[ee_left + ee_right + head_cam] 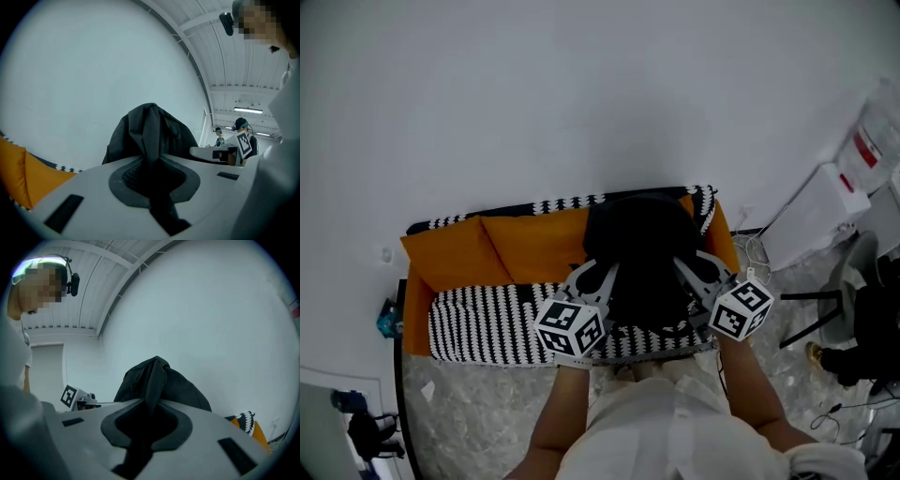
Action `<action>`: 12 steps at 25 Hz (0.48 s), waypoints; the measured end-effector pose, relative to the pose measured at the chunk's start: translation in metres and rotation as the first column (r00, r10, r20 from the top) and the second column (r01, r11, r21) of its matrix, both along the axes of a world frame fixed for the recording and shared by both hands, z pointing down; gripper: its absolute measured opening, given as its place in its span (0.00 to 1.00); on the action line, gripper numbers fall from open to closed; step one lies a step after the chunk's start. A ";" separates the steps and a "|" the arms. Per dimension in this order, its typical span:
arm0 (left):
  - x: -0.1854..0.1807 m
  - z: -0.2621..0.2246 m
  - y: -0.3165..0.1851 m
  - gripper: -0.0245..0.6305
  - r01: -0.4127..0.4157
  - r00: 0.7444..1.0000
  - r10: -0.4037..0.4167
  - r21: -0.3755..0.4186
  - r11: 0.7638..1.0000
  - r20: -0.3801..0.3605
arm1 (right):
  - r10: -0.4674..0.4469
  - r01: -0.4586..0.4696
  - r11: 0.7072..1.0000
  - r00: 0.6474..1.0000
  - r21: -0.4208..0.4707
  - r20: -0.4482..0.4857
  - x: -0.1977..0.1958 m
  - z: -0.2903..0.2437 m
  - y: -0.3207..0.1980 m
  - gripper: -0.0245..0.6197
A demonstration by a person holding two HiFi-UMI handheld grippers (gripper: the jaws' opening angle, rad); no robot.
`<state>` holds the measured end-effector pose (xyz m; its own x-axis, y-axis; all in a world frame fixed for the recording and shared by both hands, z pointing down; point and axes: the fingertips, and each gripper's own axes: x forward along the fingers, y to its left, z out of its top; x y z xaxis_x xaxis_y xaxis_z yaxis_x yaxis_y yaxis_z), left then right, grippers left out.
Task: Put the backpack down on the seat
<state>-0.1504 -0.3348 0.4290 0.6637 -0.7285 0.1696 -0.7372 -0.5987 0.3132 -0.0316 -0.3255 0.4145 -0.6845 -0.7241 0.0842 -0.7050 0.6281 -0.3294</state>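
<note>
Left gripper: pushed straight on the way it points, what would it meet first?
The left gripper is shut on a fold of the black backpack, so that comes first; past it probably the white wall, depth unclear.

Left gripper [598, 279], right gripper [692, 270] (side by side), forearms outstretched, jaws clamped on backpack [642, 248]

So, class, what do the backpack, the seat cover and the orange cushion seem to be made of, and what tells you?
The backpack looks like matte black synthetic cloth: it is limp and gathers into soft folds. The seat cover is likely a woven or knitted textile, matte, going by its black-and-white zigzag rows. The cushion seems to be smooth orange fabric; it creases softly.
</note>
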 end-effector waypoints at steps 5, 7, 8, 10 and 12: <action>0.021 0.023 -0.011 0.12 0.012 1.000 -0.011 -0.057 0.998 0.019 | -0.043 0.043 0.997 0.999 -0.063 0.002 0.020 0.024 -0.014 0.11; 0.028 0.035 -0.016 0.12 0.015 1.000 -0.013 -0.082 0.996 0.018 | -0.060 0.059 0.994 0.998 -0.088 -0.001 0.028 0.035 -0.021 0.11; 0.031 0.041 -0.018 0.12 0.017 1.000 -0.016 -0.096 0.995 0.016 | -0.069 0.068 0.993 0.998 -0.099 -0.003 0.030 0.041 -0.024 0.11; 0.035 0.055 -0.022 0.12 0.023 1.000 -0.022 -0.125 0.992 0.011 | -0.085 0.083 0.989 0.996 -0.120 -0.014 0.034 0.053 -0.028 0.11; 0.040 0.069 -0.024 0.12 0.025 1.000 -0.024 -0.153 0.988 0.007 | -0.099 0.094 0.986 0.994 -0.138 -0.035 0.039 0.065 -0.033 0.11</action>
<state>-0.1107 -0.3592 0.4983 0.6449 -0.7095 0.2840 -0.7528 -0.5258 0.3960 0.0071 -0.3583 0.4796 -0.7444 -0.6347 0.2074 -0.6581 0.6450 -0.3884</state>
